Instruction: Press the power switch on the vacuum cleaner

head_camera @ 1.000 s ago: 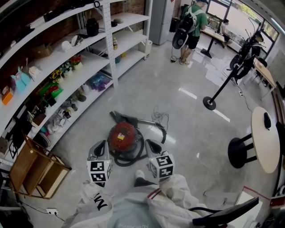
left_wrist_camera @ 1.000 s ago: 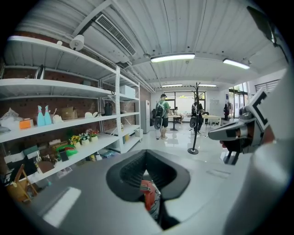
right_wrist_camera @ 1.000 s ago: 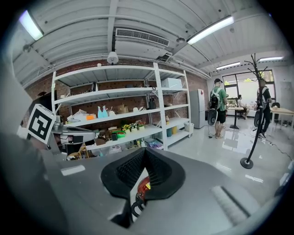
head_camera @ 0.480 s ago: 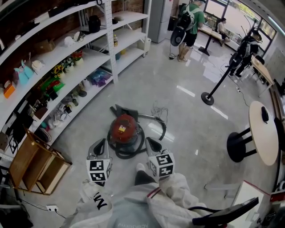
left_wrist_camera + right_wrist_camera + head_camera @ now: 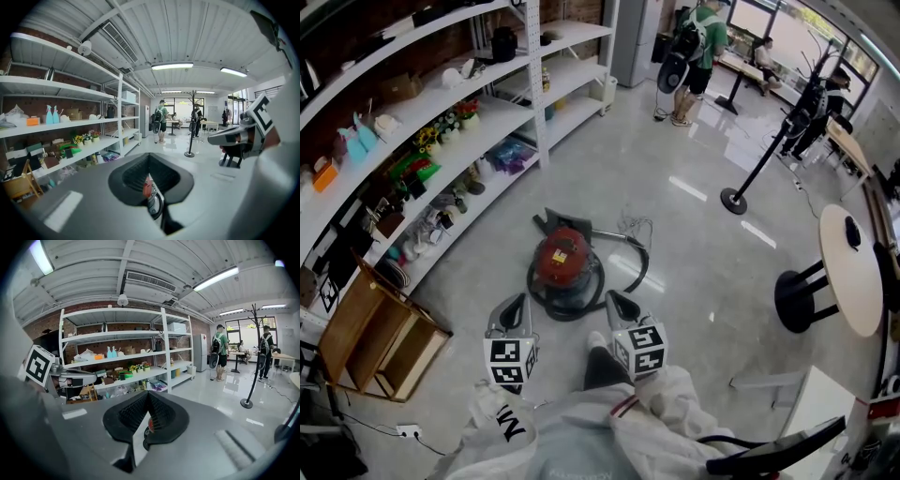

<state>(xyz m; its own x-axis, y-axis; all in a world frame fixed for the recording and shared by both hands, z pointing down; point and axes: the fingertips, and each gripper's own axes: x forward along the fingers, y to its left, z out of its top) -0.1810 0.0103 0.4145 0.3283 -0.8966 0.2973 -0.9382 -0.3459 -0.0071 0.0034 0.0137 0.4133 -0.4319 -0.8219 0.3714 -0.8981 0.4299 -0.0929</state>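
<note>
Red canister vacuum cleaner point(image 5: 562, 260) on floor, mid-frame, black hose point(image 5: 562, 316) looped round it. Left gripper point(image 5: 516, 305) at its 7 o'clock, right gripper point(image 5: 617, 302) at 5 o'clock. Both clenched on nothing, clear of vacuum. White shelving point(image 5: 533, 94) at 10 o'clock.

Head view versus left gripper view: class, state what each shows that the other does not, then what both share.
Only the head view: the whole round red vacuum cleaner on the floor, ringed by its black hose, and a round beige table. Only the left gripper view: the white ribbed ceiling with strip lights, and the left gripper seen along its jaws, which are together and empty. Both: the white metal shelving, the black coat stand and the right gripper.
</note>
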